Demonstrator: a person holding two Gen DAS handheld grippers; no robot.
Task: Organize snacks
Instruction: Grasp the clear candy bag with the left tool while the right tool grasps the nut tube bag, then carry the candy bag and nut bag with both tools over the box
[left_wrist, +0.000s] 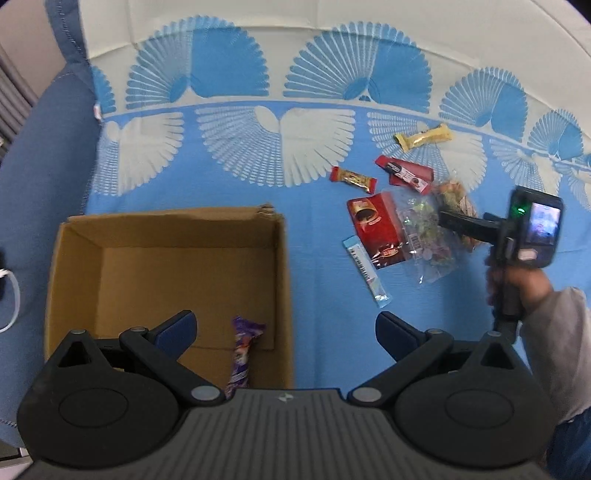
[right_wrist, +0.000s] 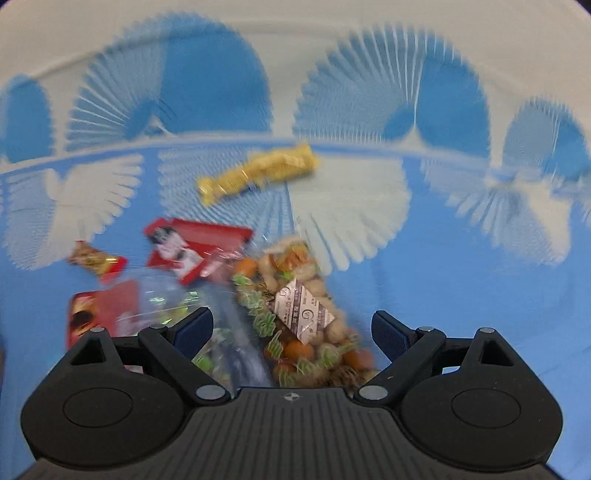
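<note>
One clear bag of mixed crackers (right_wrist: 295, 317) lies on the bedspread (right_wrist: 461, 280) between the wide, empty right claw (right_wrist: 291, 332): light, crinkly, crushable, so pinch its gathered top gently.

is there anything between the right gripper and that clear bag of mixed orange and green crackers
Nothing visible. The right gripper has open jaws directly over the clear bag of mixed orange and green crackers, with no pad touching it. A second clear plastic bag overlaps its left edge, beside the left finger, not on top.

Black tongs (right_wrist: 291, 334) with blue pads (right_wrist: 195, 328); grey sleeve (left_wrist: 557, 343).
</note>
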